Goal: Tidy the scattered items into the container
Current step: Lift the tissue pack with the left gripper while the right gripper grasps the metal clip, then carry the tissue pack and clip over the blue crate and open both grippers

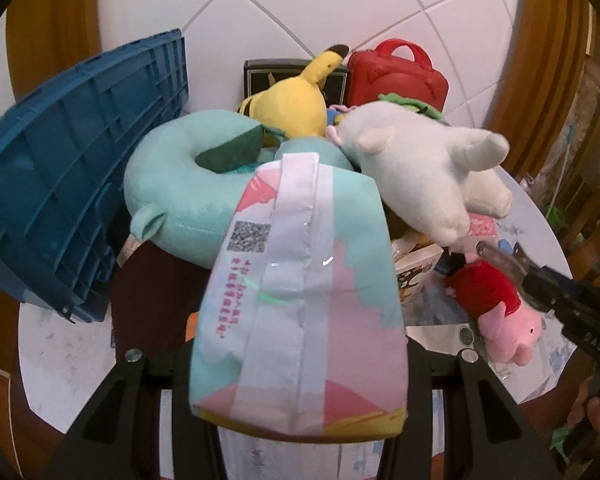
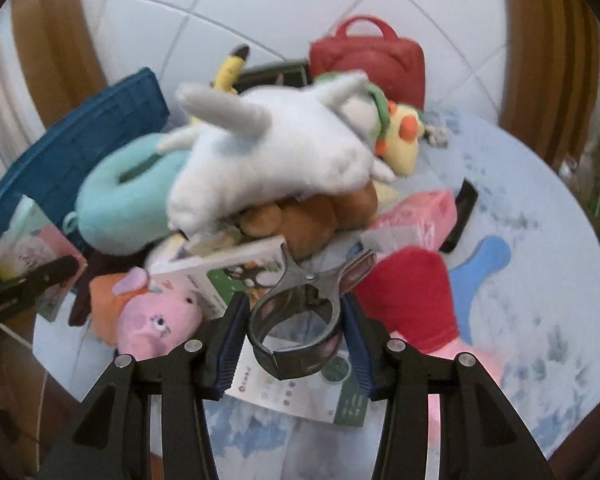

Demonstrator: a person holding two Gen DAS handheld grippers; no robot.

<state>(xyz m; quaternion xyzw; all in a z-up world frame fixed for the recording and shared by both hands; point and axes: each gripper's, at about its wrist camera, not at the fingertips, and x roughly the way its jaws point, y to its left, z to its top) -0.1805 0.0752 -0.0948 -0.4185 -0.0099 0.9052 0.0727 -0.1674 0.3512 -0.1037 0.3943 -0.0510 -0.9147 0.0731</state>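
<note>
My left gripper (image 1: 300,356) grips a pastel pink-and-mint soft tissue pack (image 1: 300,304), above the table. My right gripper (image 2: 296,332) is closed on a metal spring clamp (image 2: 300,312). The blue ribbed plastic crate (image 1: 72,184) stands at left, beside the plush pile.

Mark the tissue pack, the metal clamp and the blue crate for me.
tissue pack (image 1: 300,300): left wrist view, its printed side.
metal clamp (image 2: 300,320): right wrist view, its looped handle.
blue crate (image 1: 72,168): left wrist view, its ribbed wall.
</note>
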